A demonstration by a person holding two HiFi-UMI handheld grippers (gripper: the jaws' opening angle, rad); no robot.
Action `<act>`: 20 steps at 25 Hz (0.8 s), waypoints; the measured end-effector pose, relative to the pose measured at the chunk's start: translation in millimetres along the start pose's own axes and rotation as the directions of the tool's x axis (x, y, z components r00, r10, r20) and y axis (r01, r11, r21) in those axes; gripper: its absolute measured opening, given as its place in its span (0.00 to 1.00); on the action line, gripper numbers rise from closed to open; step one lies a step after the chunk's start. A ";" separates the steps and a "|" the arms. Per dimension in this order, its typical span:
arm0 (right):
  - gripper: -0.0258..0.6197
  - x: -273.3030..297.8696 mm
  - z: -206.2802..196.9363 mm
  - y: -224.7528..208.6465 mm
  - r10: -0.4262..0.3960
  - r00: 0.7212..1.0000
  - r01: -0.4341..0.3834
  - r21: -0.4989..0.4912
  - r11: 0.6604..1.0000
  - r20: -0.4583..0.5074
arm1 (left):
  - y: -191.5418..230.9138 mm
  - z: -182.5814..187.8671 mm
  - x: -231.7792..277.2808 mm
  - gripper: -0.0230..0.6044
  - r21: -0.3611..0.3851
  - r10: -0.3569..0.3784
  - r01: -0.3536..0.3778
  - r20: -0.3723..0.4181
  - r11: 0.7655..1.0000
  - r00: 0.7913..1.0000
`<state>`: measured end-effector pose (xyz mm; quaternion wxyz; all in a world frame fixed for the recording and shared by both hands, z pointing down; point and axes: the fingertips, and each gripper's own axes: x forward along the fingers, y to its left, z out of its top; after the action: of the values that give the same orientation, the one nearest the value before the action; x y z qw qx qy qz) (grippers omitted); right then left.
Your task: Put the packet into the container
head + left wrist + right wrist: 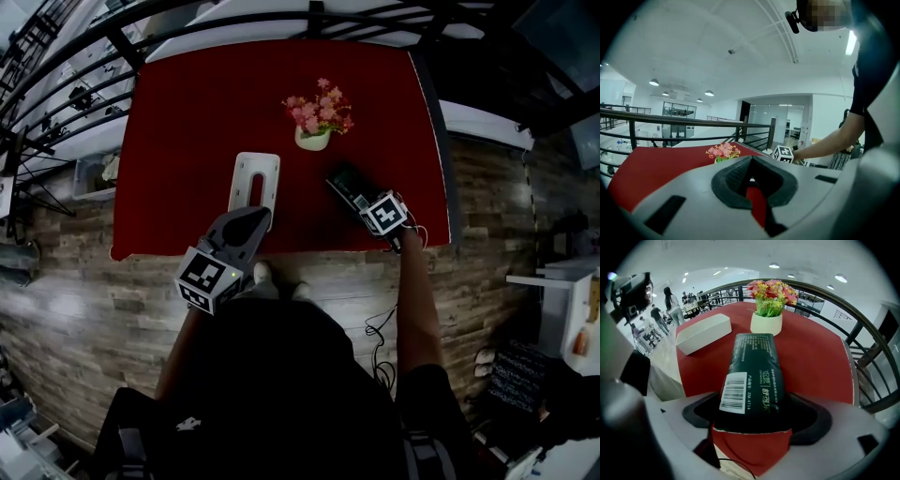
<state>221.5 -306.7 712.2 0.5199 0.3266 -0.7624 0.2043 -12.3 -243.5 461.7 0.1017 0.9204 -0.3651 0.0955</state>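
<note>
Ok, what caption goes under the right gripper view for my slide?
Open right gripper around a dark green packet on the red table, white container and flower pot behind.

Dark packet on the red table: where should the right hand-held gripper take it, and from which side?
I'd take the packet at its near, barcode end, across the width, coming down from the table near edge. It lies flat, its length pointing at the flower pot, so that end is free. The right hand-held gripper straddles it, jaws open.
</note>
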 end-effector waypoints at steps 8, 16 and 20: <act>0.70 6.5 -1.8 -2.5 -0.026 0.998 0.025 -0.021 0.999 -0.051 | 7.0 -2.2 -2.7 0.05 0.010 0.008 -0.008 -0.011 1.000 1.000; 0.62 -5.0 10.6 9.0 -0.056 0.998 0.056 -0.043 0.997 0.001 | 7.8 -1.7 -3.4 0.05 0.020 -0.003 0.003 -0.009 1.000 1.000; 0.62 -37.3 35.9 28.7 -0.026 0.996 0.034 -0.094 0.995 0.084 | 0.3 -4.8 -2.2 0.05 0.013 -0.061 0.061 -0.022 0.998 0.998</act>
<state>186.7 -299.2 665.0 0.5060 0.3211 -0.7870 0.1464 -14.6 -241.0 465.7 0.1021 0.9308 -0.3350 0.1051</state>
